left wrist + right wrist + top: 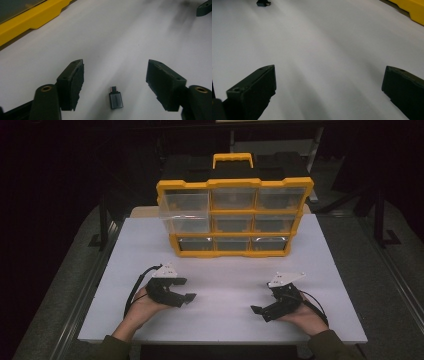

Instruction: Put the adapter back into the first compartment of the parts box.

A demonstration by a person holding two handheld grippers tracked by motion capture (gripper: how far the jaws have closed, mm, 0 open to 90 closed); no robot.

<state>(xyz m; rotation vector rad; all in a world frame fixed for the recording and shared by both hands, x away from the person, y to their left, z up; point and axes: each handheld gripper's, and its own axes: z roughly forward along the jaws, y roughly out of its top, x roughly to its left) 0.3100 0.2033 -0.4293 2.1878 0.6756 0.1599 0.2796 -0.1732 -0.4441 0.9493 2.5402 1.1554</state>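
Observation:
A small grey USB adapter lies flat on the white table, its metal plug pointing away. My left gripper is open with the adapter on the table between its jaws, touching neither pad. In the high view the left gripper rests at the front left of the table and points right. My right gripper is at the front right and points left. The right gripper is open over bare table with nothing between its jaws.
A yellow organiser with clear drawers and a top handle stands upright at the back of the white table. Its top-left drawer sticks out a little. A hand holds each gripper. The surroundings are dark.

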